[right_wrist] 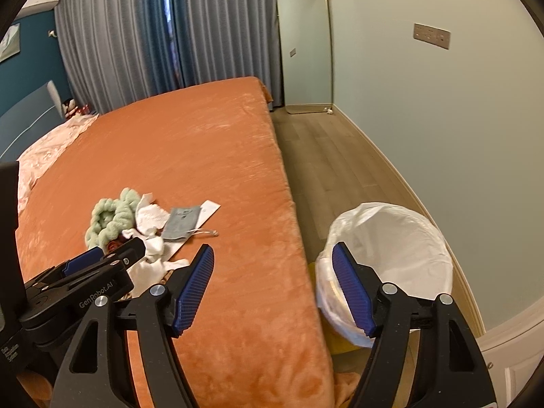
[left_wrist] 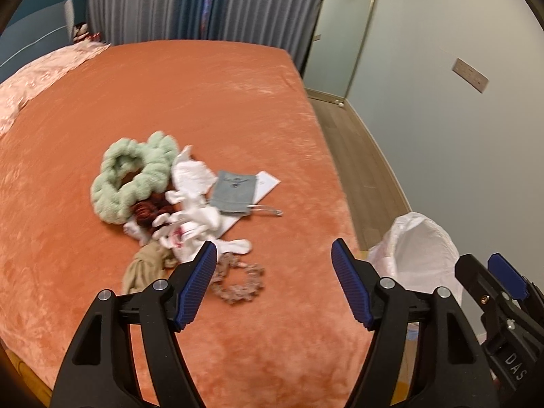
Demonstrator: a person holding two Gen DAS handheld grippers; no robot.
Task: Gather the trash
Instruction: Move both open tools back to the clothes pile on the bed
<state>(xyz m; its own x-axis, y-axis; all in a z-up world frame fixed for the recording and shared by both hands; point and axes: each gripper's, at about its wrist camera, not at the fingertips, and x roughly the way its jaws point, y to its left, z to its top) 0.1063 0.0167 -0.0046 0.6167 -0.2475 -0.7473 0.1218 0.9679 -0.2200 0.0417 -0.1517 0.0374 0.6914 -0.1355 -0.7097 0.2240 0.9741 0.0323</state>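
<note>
A pile of items lies on the orange bed [left_wrist: 221,108]: crumpled white tissues [left_wrist: 193,187], a mint-green fluffy scrunchie [left_wrist: 132,176], a dark red scrunchie [left_wrist: 146,209], a grey pouch [left_wrist: 234,192] on a white card [left_wrist: 267,183], a beige cloth [left_wrist: 146,265] and a speckled scrunchie [left_wrist: 239,280]. My left gripper [left_wrist: 273,255] is open and empty, just short of the pile. My right gripper [right_wrist: 272,258] is open and empty, over the bed's right edge beside the white-lined trash bin [right_wrist: 387,261]. The bin also shows in the left wrist view [left_wrist: 418,248].
A pink cover [left_wrist: 37,81] lies at the bed's far left. A wood floor strip [right_wrist: 326,170] runs between the bed and the wall. A tall mirror [right_wrist: 304,44] leans at the far end, beside grey curtains [right_wrist: 153,40].
</note>
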